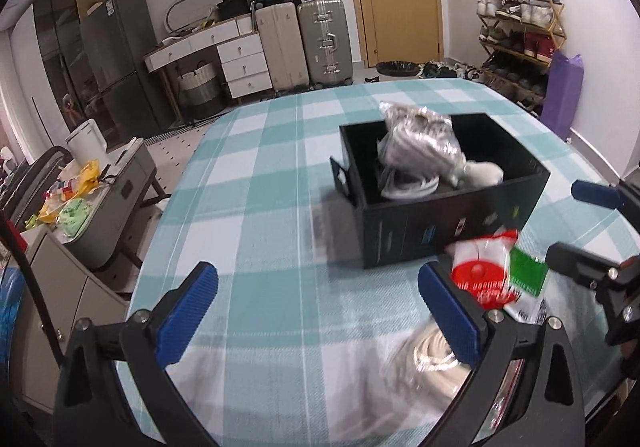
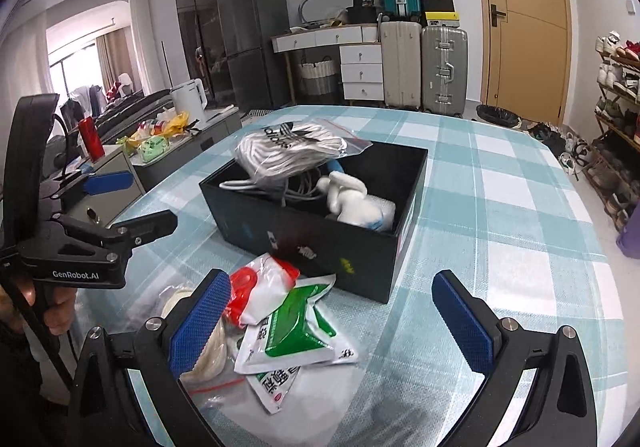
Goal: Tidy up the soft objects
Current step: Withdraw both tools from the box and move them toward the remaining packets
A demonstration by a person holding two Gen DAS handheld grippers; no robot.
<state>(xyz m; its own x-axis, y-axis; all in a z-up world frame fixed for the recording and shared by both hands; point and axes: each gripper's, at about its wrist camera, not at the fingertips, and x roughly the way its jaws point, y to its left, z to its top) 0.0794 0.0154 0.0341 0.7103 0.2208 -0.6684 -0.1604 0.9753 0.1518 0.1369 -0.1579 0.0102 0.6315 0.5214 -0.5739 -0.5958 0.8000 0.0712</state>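
Note:
A black box [image 1: 436, 225] [image 2: 320, 237] stands on the checked table. It holds a clear bag of white laces [image 2: 288, 147] [image 1: 420, 143], grey cables and a white soft toy [image 2: 352, 203]. In front of the box lie a red-and-white packet [image 2: 260, 293] [image 1: 480, 271], a green-and-white packet [image 2: 296, 331] [image 1: 528, 273] and a bagged cream rope coil [image 1: 428, 363] [image 2: 204, 347]. My left gripper [image 1: 318, 313] is open and empty, left of the packets. My right gripper [image 2: 332, 321] is open and empty, over the packets.
The table wears a teal-and-white checked cloth [image 1: 260, 175] [image 2: 500, 215]. A grey cabinet with snack bags [image 1: 100, 199] stands left of it. Suitcases [image 1: 304, 43], a desk, a door and a shoe rack [image 1: 520, 39] line the far walls.

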